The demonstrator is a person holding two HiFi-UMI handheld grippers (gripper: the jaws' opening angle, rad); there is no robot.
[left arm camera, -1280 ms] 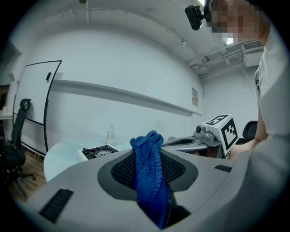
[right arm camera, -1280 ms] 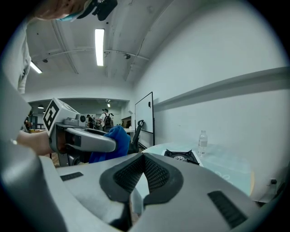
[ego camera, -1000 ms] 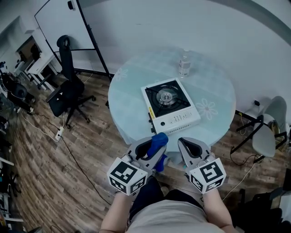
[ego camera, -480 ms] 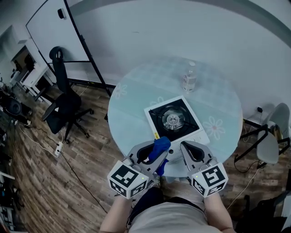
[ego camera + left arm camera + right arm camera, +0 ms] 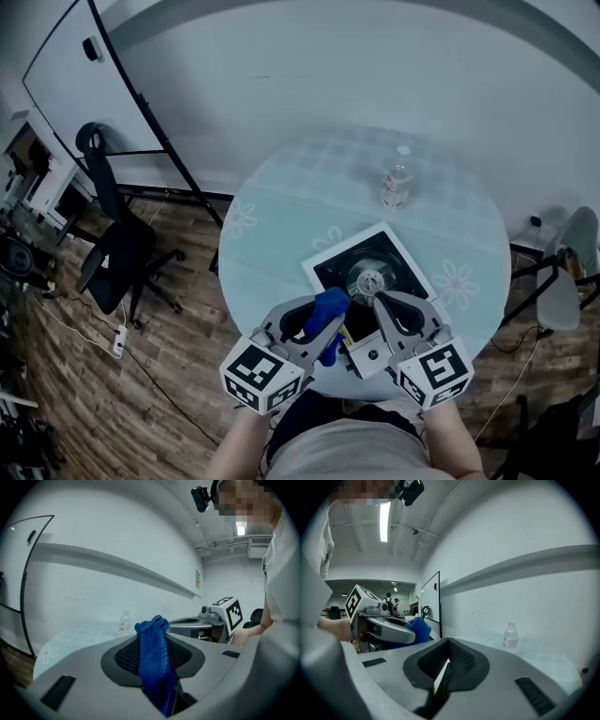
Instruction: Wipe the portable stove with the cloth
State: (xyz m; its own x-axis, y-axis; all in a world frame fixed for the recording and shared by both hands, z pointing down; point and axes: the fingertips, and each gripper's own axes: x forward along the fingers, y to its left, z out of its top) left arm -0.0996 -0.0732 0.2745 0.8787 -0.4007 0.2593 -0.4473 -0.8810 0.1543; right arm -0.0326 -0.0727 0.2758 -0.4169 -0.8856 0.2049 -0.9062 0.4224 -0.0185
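The portable stove, white with a black top and a round burner, sits on the near half of the round pale table. My left gripper hovers at the stove's near left corner, shut on a blue cloth that sticks up from between its fingers. In the left gripper view the cloth fills the jaw gap. My right gripper hangs over the stove's near edge, jaws shut with nothing between them. The stove's front panel is mostly hidden beneath both grippers.
A clear water bottle stands on the table beyond the stove. A black office chair and a whiteboard stand are to the left on the wooden floor. A grey chair stands at the right, and the wall runs behind the table.
Both grippers have come forward from the table's near rim to above the stove's near edge. The cloth stays held in the left gripper. The right gripper stays shut.
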